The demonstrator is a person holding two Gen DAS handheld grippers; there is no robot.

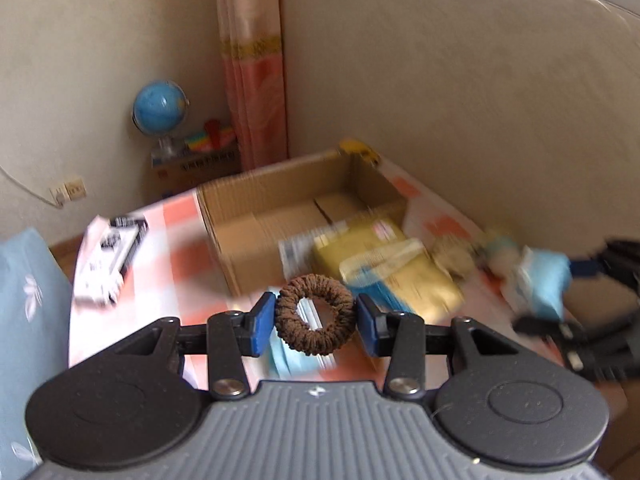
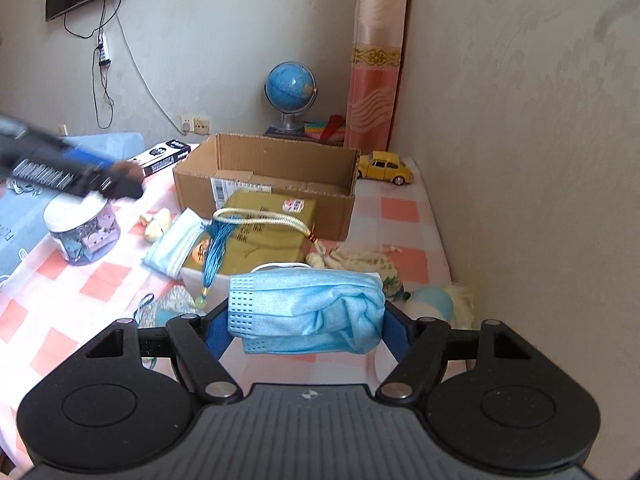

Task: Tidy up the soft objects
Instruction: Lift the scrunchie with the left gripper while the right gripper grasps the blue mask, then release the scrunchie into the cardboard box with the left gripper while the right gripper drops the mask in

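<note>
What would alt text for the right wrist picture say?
A handheld gripper clamps a crumpled blue face mask above a pink checked cloth. Beyond lie a gold box and an open cardboard box.

Black claw (image 1: pixel 316 322) linkages, blue pads (image 1: pixel 262 322), silver screws, ribbed grey housing

The bed sheet (image 2: pixel 100 276) is checked white and salmon-pink. A brown hair tie (image 1: pixel 315 320) sits between blue pads (image 1: pixel 262 322). The crumpled face mask (image 2: pixel 308 312) is pale blue. The cardboard box (image 2: pixel 264 172) is plain tan, the toy car (image 2: pixel 386 167) yellow, the globe (image 2: pixel 291 84) blue, the flat box (image 2: pixel 264 232) olive-gold.
</note>
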